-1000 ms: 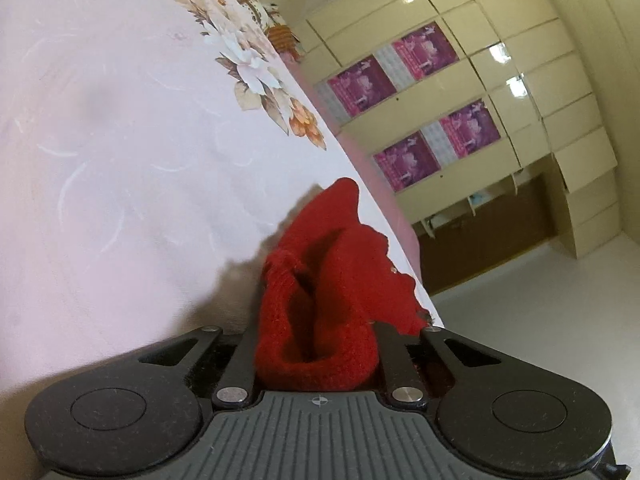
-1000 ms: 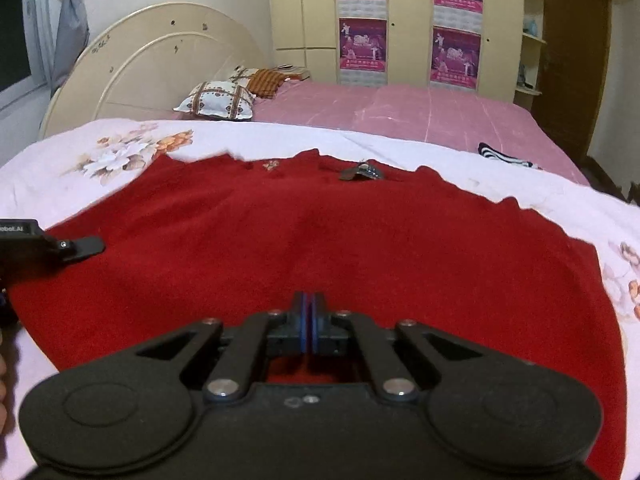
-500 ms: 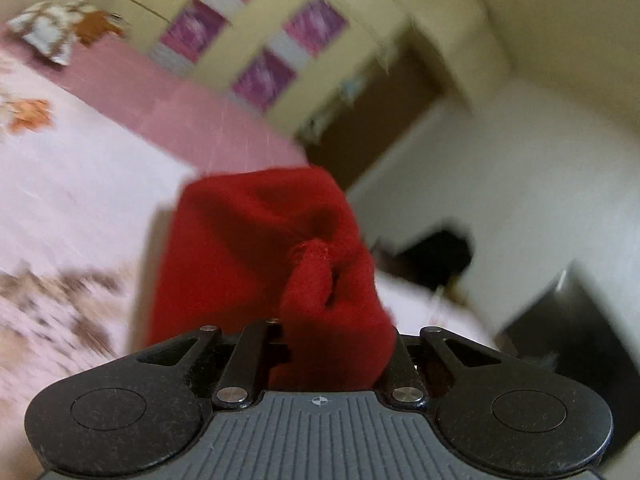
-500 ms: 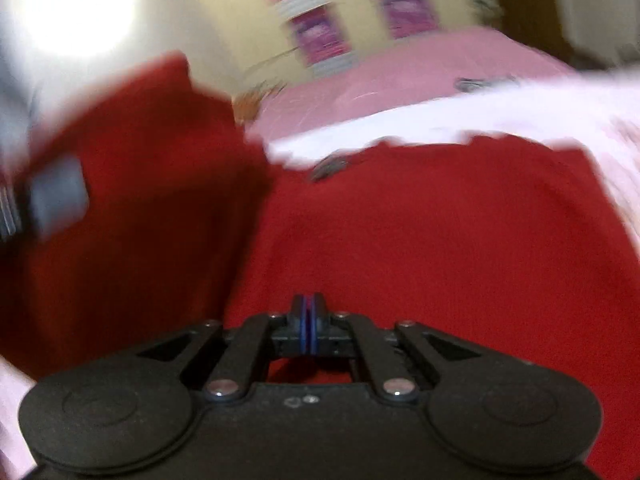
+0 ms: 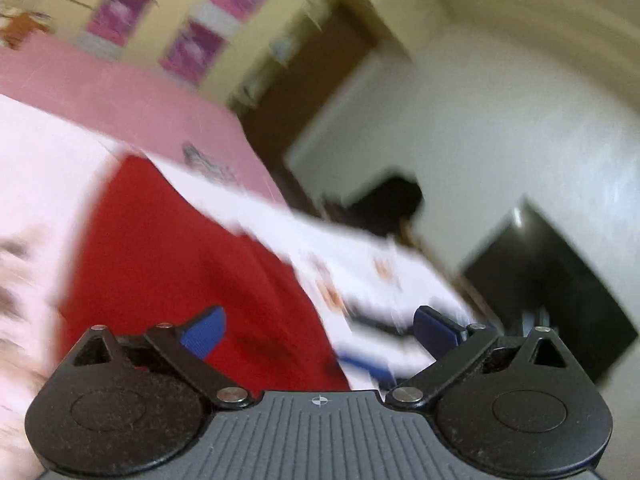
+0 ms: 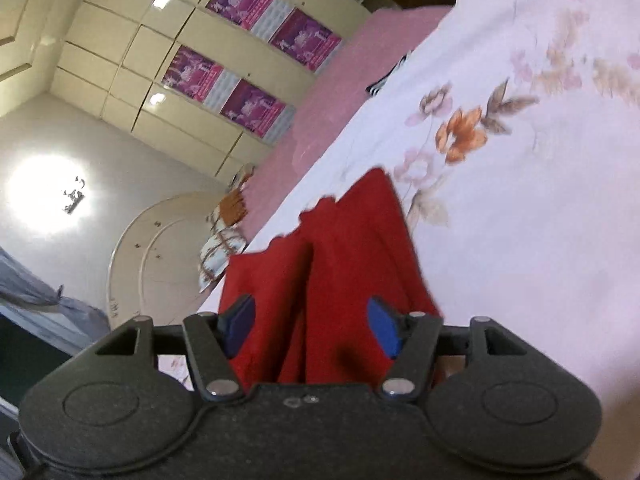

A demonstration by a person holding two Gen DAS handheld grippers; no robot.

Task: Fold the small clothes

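The left gripper (image 5: 318, 330) stands with its jaws spread wide, blue pads far apart and nothing clamped between them. The red garment (image 5: 172, 272) lies on the floral bedspread (image 5: 360, 252) ahead of it and toward its left pad; whether the pad touches the cloth cannot be told, since this view is smeared with motion blur. The blur suggests a quick swing, and the risk here is that a fast-moving open pad could snag the knit and drag the layer out of line.

The right gripper (image 6: 310, 328) is also spread open, gripping nothing. The garment (image 6: 340, 280) sits directly between and ahead of its pads, bunched into upright ridges with a deep crease down the middle, its scalloped edge farthest from the gripper. The bedspread (image 6: 520, 200) stretches away to the right of the gripper.

With both grippers released, the cloth is held by nothing. The fold will likely set crooked if those ridges are left to slump: thick knit tends to spring back. Closing again on only one ridge could separate the layers. Pressing down without smoothing may lock in the crease.
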